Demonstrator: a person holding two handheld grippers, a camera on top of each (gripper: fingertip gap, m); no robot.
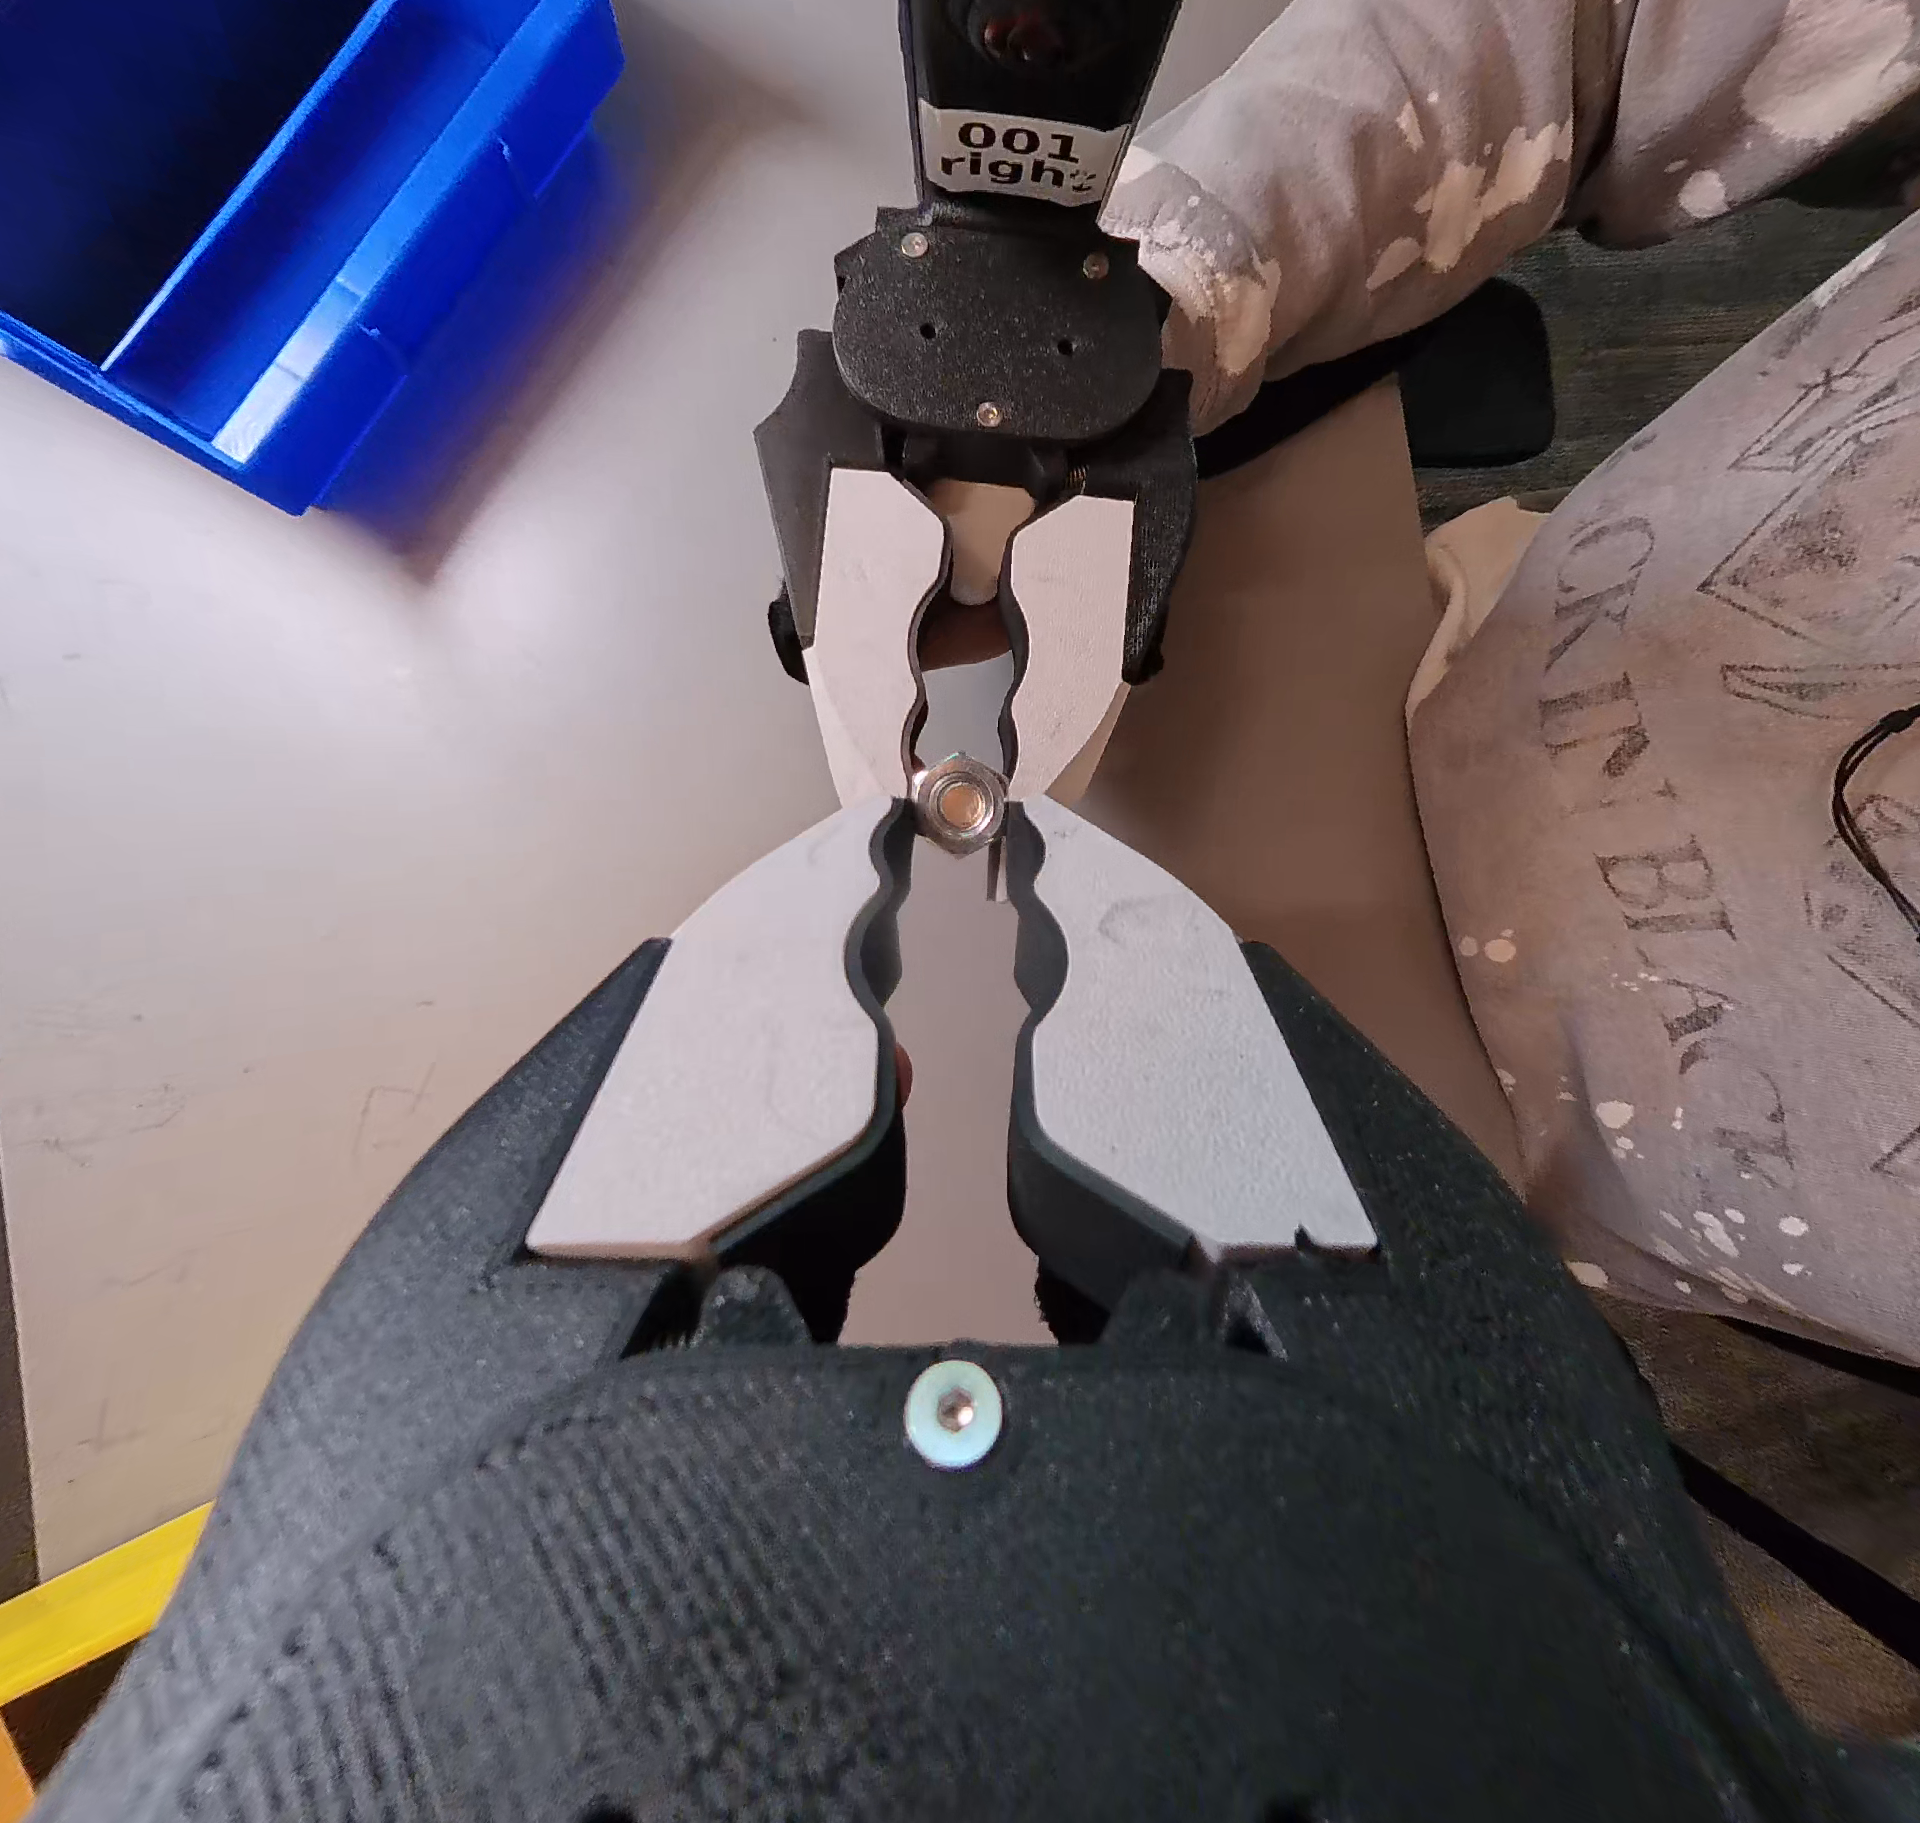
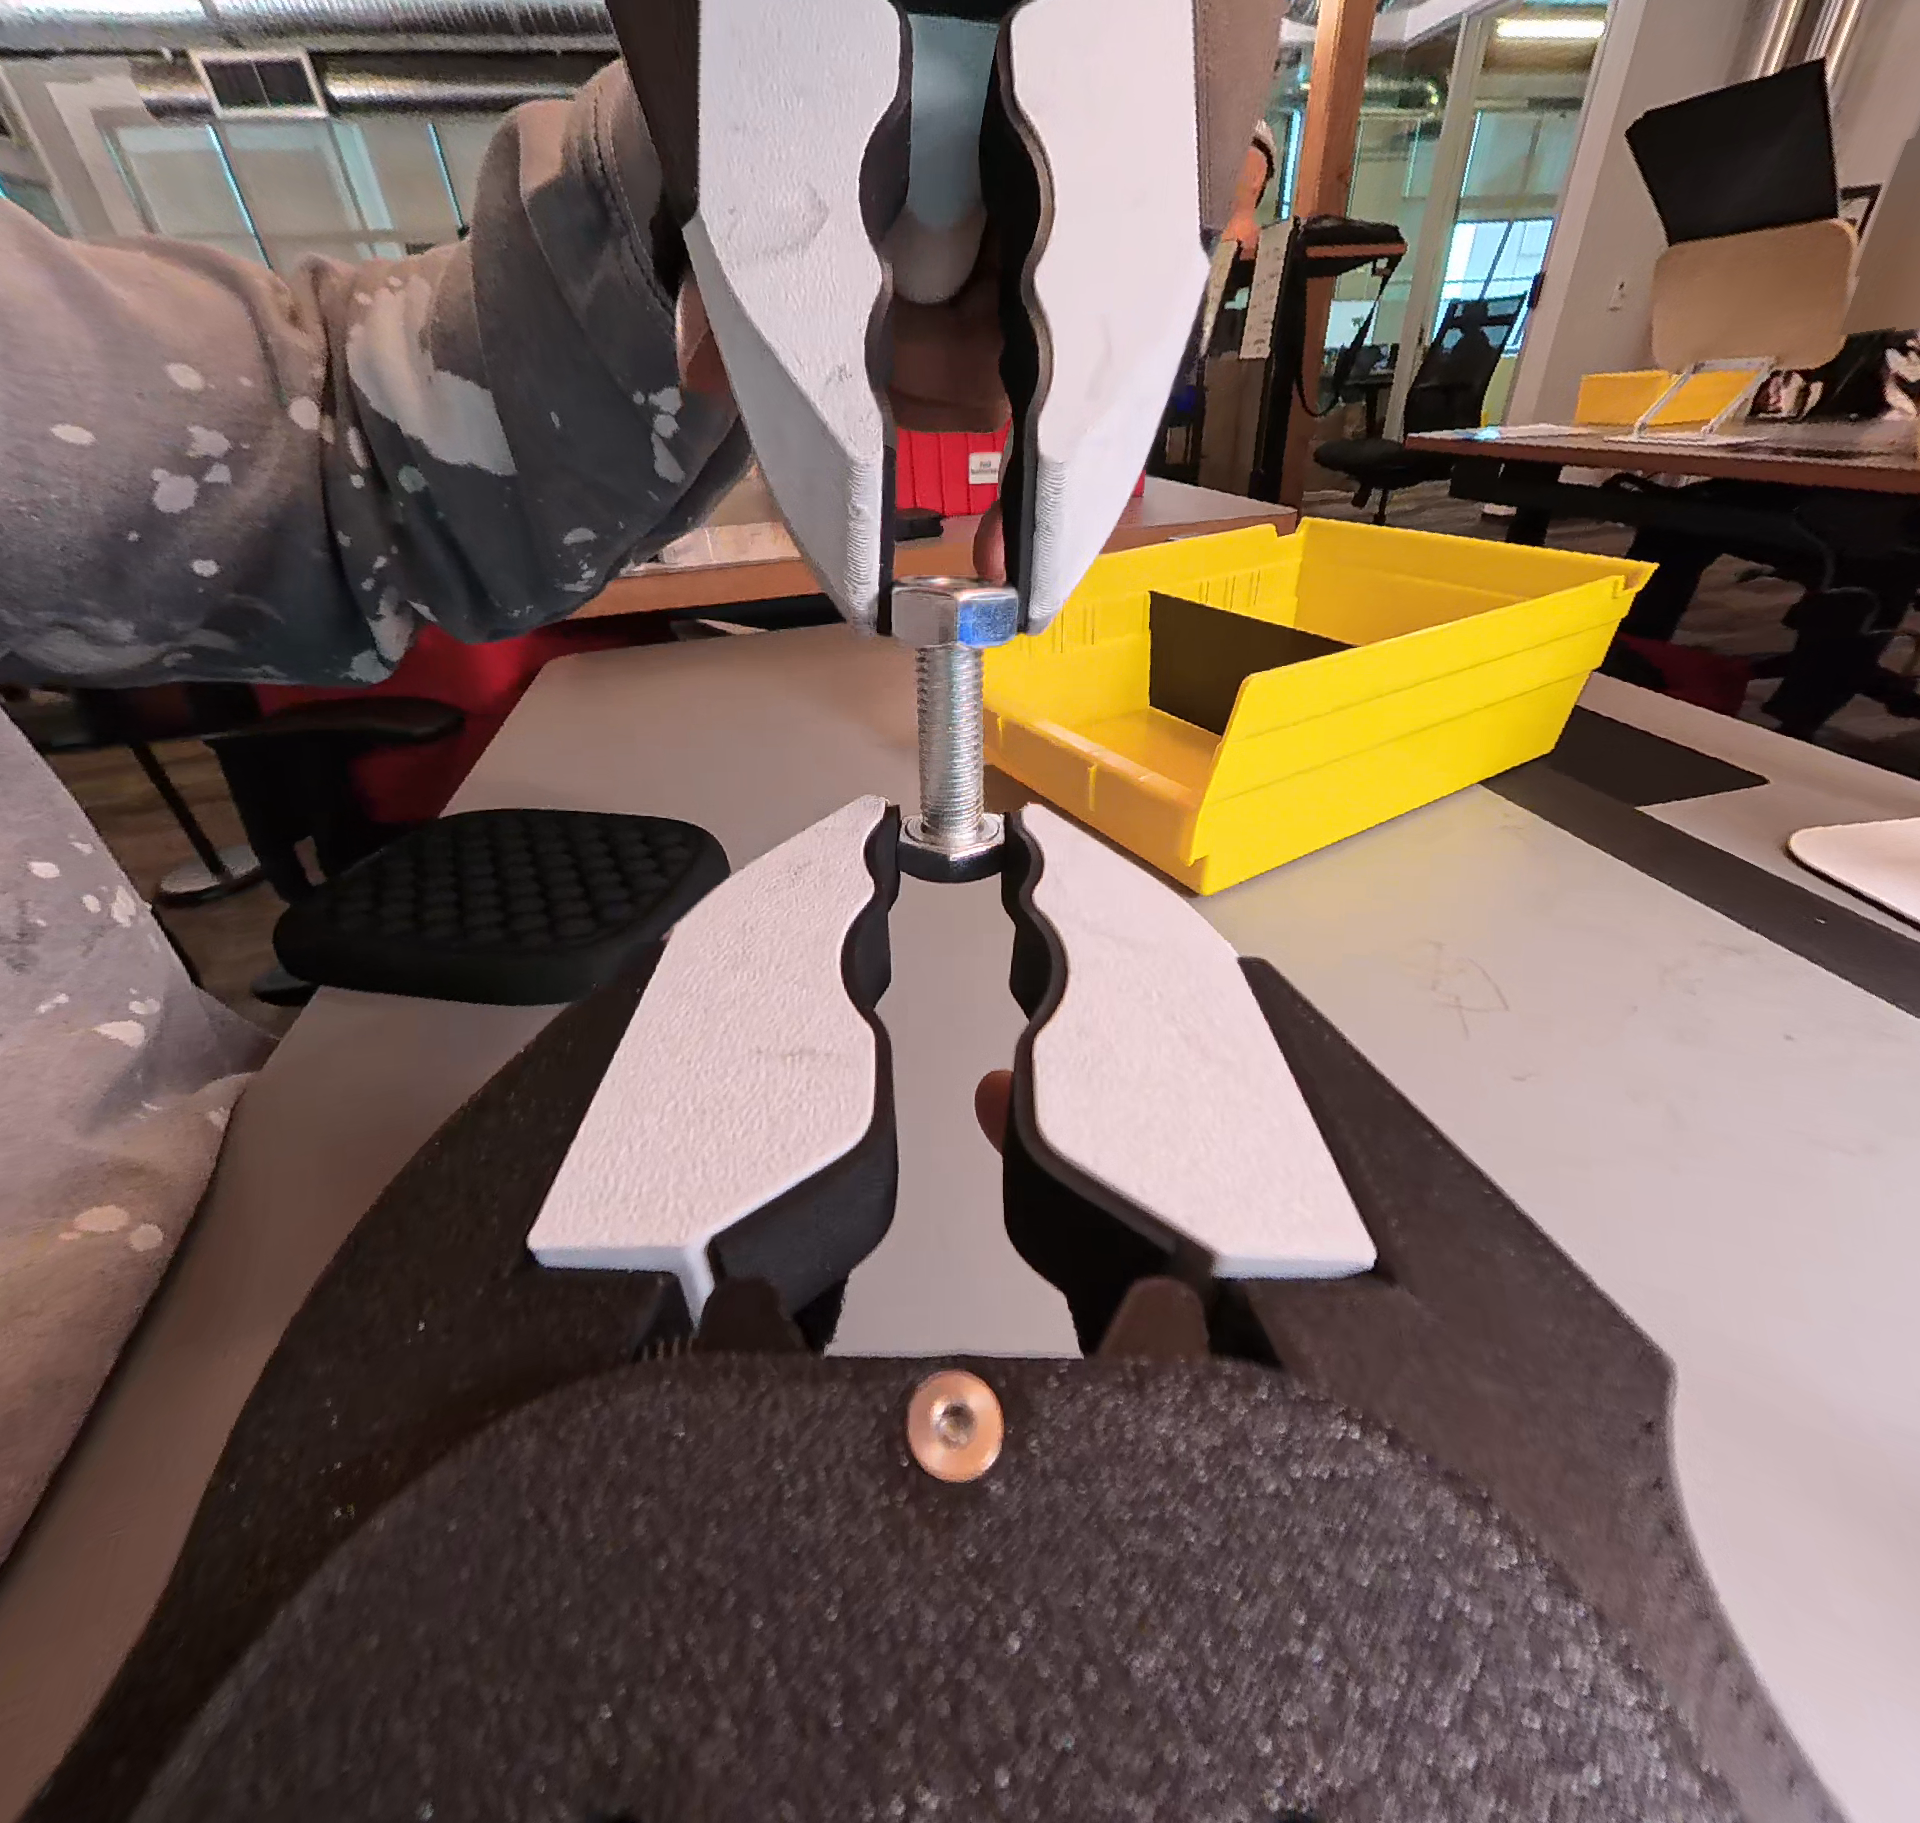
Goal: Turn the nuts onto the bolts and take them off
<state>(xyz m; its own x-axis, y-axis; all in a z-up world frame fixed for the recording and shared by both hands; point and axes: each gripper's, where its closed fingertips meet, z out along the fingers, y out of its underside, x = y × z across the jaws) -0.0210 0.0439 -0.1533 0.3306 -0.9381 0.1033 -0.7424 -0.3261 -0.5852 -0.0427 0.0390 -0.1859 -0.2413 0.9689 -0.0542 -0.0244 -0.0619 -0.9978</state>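
A silver bolt (image 2: 951,734) stands upright in the air between my two grippers. My left gripper (image 2: 954,610) comes down from above and is shut on the bolt's hex head (image 2: 954,612). My right gripper (image 2: 948,843) is shut on a nut (image 2: 948,835) threaded near the shaft's lower end. In the left wrist view I look down on the hex head (image 1: 954,805), held at my left gripper's (image 1: 954,823) tips. The right gripper (image 1: 956,774) points in from the far side. The nut is hidden there.
A blue bin (image 1: 208,163) stands on the white table (image 1: 312,838) at the far left. A yellow bin (image 2: 1351,693) with a black divider stands just behind the bolt. A black chair seat (image 2: 499,900) is beside the table's edge. The person's sleeve (image 2: 312,443) reaches in from the left.
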